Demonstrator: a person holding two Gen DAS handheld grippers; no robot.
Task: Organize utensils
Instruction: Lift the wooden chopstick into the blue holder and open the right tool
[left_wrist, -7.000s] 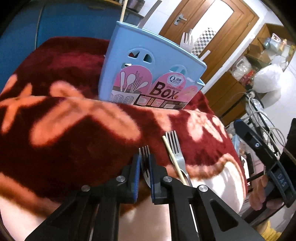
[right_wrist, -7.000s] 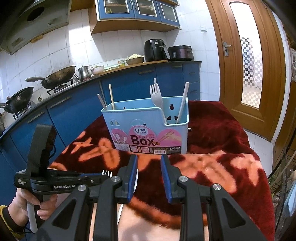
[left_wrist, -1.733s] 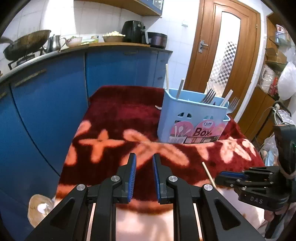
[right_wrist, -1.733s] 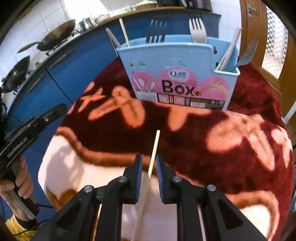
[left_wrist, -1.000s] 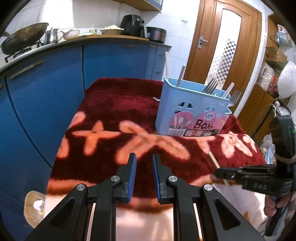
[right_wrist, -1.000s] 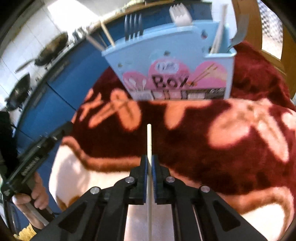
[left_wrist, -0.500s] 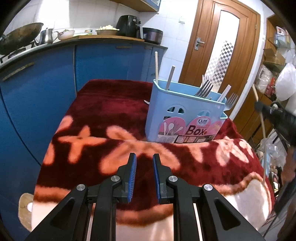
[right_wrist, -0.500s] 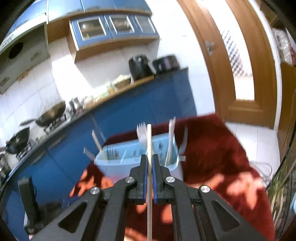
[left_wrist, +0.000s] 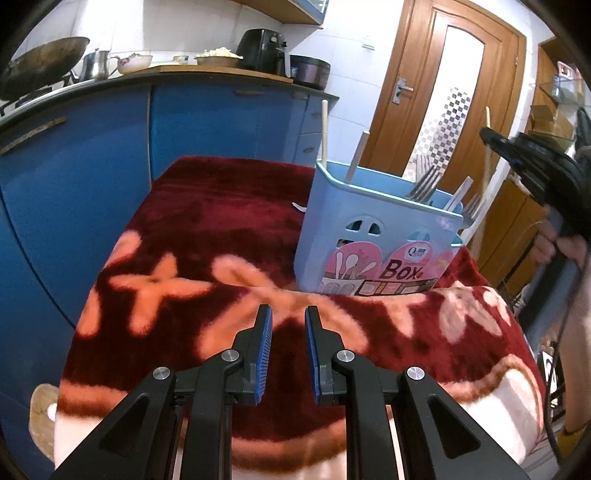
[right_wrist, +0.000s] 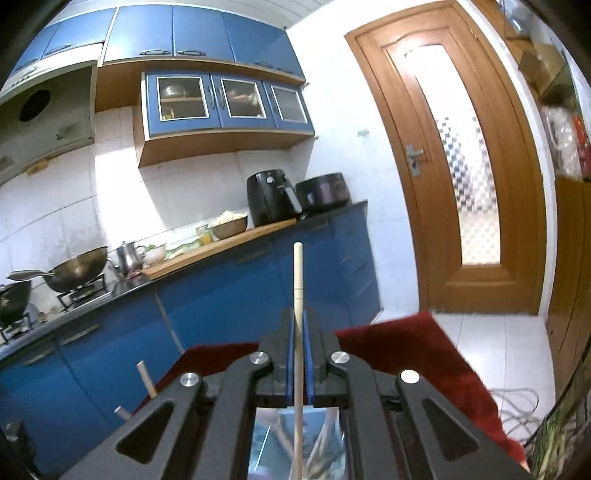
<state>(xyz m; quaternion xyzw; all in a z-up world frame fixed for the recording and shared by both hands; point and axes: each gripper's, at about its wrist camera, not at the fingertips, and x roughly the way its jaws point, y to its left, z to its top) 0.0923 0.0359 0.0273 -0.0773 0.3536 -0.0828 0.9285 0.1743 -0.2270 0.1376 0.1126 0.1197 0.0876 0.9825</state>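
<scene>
A light blue utensil box (left_wrist: 369, 236) stands on the red flowered blanket (left_wrist: 221, 229) with forks (left_wrist: 421, 184) and chopsticks (left_wrist: 324, 129) sticking out of it. My left gripper (left_wrist: 289, 314) hovers low over the blanket in front of the box, open, with nothing between its blue pads. In the left wrist view my right gripper (left_wrist: 489, 139) is up at the right, above the box's right end, shut on a pale chopstick (left_wrist: 487, 118) that stands nearly upright. In its own view the right gripper (right_wrist: 298, 321) pinches that chopstick (right_wrist: 298, 273), and the box (right_wrist: 273, 443) shows blurred below it.
Blue kitchen cabinets (left_wrist: 92, 155) run behind and left of the table. The counter holds a wok (right_wrist: 74, 273), a bowl and a black air fryer (right_wrist: 271, 197). A wooden door (right_wrist: 461, 166) is at the right, with cables (right_wrist: 517, 406) on the floor. A person's hand (left_wrist: 565, 247) holds the right gripper's handle.
The right gripper has lifted the chopstick off the blanket and swung from facing the table to nearly level. The chopstick now stands upright over the box. The left gripper drifted slightly.
</scene>
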